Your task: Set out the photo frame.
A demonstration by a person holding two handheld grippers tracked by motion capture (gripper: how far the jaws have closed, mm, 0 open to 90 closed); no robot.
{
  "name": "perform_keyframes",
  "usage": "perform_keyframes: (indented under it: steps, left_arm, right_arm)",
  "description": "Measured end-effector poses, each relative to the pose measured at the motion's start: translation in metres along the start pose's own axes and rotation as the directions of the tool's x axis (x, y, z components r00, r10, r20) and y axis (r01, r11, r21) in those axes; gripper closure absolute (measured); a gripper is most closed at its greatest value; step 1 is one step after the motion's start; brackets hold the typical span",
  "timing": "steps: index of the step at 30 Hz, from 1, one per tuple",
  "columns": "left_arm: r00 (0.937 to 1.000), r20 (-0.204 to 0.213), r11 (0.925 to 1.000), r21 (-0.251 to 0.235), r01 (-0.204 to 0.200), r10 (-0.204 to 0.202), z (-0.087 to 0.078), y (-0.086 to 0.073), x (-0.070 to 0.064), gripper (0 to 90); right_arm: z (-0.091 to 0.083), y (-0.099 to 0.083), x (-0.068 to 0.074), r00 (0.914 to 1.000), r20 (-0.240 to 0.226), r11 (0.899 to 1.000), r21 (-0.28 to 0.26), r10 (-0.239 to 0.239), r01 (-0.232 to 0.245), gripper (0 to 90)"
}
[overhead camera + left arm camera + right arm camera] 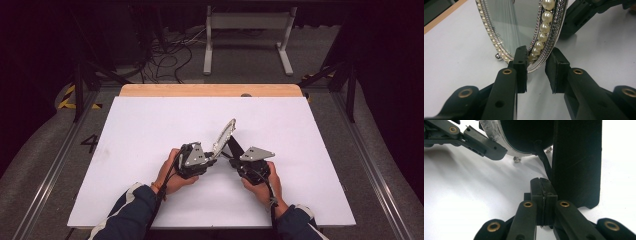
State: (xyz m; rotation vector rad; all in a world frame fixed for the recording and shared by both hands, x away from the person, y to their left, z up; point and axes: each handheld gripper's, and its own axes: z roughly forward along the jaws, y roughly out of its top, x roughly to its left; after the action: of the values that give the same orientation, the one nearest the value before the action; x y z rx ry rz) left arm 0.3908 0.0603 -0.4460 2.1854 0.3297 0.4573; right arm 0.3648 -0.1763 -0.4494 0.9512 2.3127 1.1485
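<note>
One mark can be read: a dark figure "4" (pixel 90 143) on the grey floor (pixel 45 165) just left of the table (pixel 150 125), in the high view. Yellow-and-black hazard stripes (pixel 67 97) lie on the floor farther back on the same side; they carry no writing. The two gripper views hold no lettering, label or brand.

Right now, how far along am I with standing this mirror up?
Done: the oval mirror stands tilted on the white table, its black back stand swung out and touching down. In hand: the left tongs are open around the pearl rim; the right tongs are shut beside the stand. Left: probably just backing both away.
</note>
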Motion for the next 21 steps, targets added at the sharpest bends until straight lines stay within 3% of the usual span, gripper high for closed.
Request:
perform_keyframes:
  steps: [5, 14, 21]
  left_arm:
    - [1.0, 0.008, 1.0, -0.002, -0.004, 0.004, 0.002, 0.001, 0.0, 71.4]
    - [0.9994, 0.034, 1.0, -0.006, 0.0, 0.0, 0.004, 0.003, 0.0, 72.2]
    - [0.9989, 0.046, 1.0, -0.007, -0.001, 0.001, 0.004, 0.003, 0.002, 72.2]
  right_arm:
    - [-0.001, 0.0, -0.003, 0.9997, 0.011, 1.0, 0.005, -0.02, 0.02, 90.0]
    - [-0.001, -0.004, -0.014, 1.0, 0.001, 1.0, -0.013, -0.001, 0.001, 88.6]
    - [-0.003, -0.005, -0.013, 0.9999, 0.01, 1.0, 0.016, -0.002, 0.001, 86.7]
